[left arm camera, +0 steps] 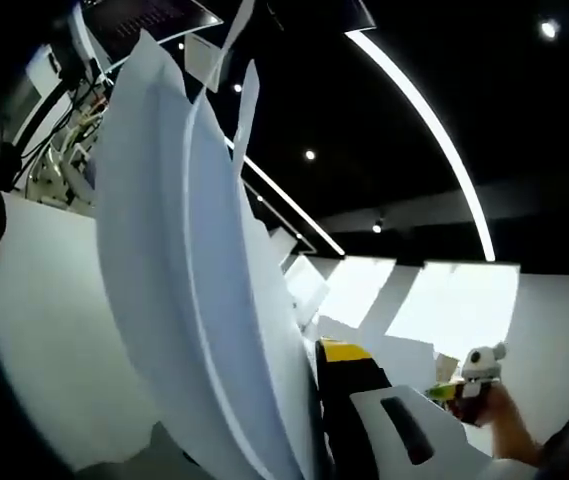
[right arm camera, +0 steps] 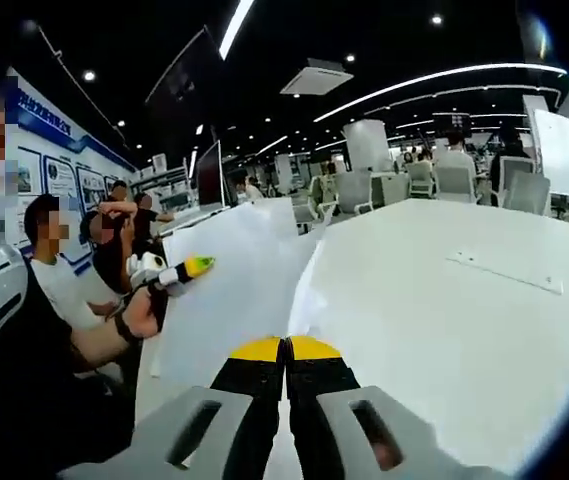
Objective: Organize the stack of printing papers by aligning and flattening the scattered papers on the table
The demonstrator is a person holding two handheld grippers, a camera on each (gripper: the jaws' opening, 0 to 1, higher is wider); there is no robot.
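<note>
Left gripper view: a sheaf of white papers (left arm camera: 204, 300) is seen edge-on, lifted and fanned, with its top corners curling apart. It is pinched at its lower edge beside the left gripper's (left arm camera: 316, 420) yellow-tipped jaw; the second jaw is hidden behind the sheets, so closure on them is inferred from the contact only. A person's hand (left arm camera: 509, 425) with another gripper (left arm camera: 469, 378) is seen low on the right.

Right gripper view: the right gripper (right arm camera: 286, 352) is seen with its yellow-tipped jaws pressed together and nothing visible between them. A white sheet (right arm camera: 234, 280) is seen ahead of the tips, over the near edge of the white table (right arm camera: 444, 310). The other gripper (right arm camera: 179, 272) is held in a hand (right arm camera: 142, 312) at left. Seated people (right arm camera: 114, 235) are seen behind.
</note>
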